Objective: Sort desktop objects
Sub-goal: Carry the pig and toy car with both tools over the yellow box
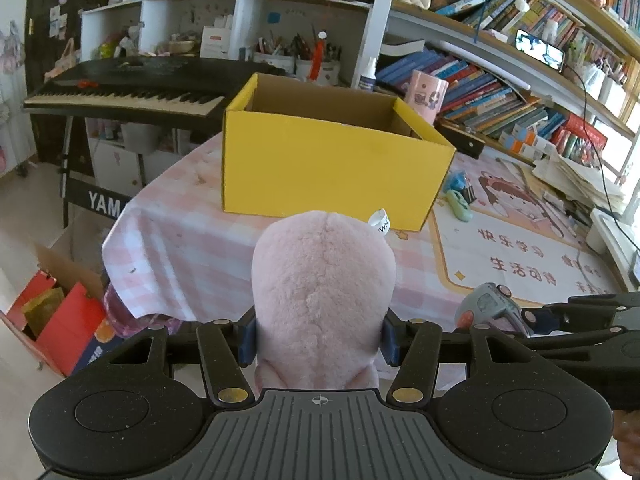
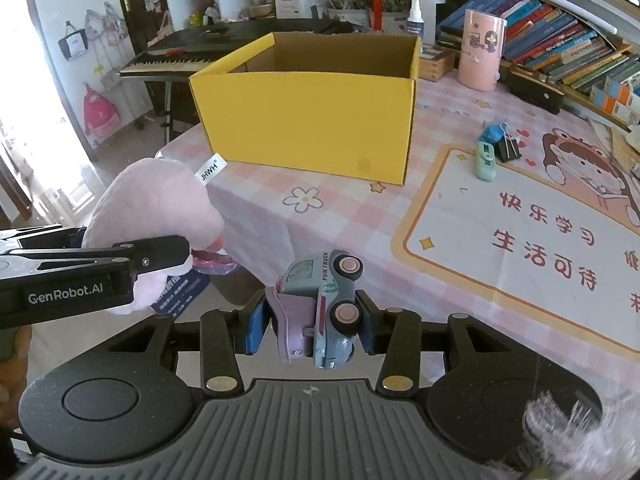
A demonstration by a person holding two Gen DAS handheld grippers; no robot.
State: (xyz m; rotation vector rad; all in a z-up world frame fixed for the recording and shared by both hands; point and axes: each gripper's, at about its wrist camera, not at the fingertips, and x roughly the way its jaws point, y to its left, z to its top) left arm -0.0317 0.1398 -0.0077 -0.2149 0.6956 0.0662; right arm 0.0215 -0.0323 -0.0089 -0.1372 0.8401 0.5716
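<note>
My left gripper (image 1: pixel 318 340) is shut on a pink plush toy (image 1: pixel 322 300) and holds it above the table's near edge, in front of the open yellow cardboard box (image 1: pixel 332 168). The plush also shows in the right wrist view (image 2: pixel 156 208), clamped by the left gripper (image 2: pixel 160 256). My right gripper (image 2: pixel 312 322) is shut on a grey-blue toy truck (image 2: pixel 330 304) with a pink part, held on its side above the table edge. The truck also shows in the left wrist view (image 1: pixel 490 308). The yellow box (image 2: pixel 312 120) stands ahead of both grippers, its inside mostly hidden.
The table has a pink checked cloth (image 2: pixel 340 216) and a cartoon desk mat (image 2: pixel 520 240). A green correction tape (image 2: pixel 486 160), black binder clips (image 2: pixel 508 148) and a blue item lie right of the box. A pink cup (image 2: pixel 480 50), books and a keyboard (image 1: pixel 120 88) stand behind.
</note>
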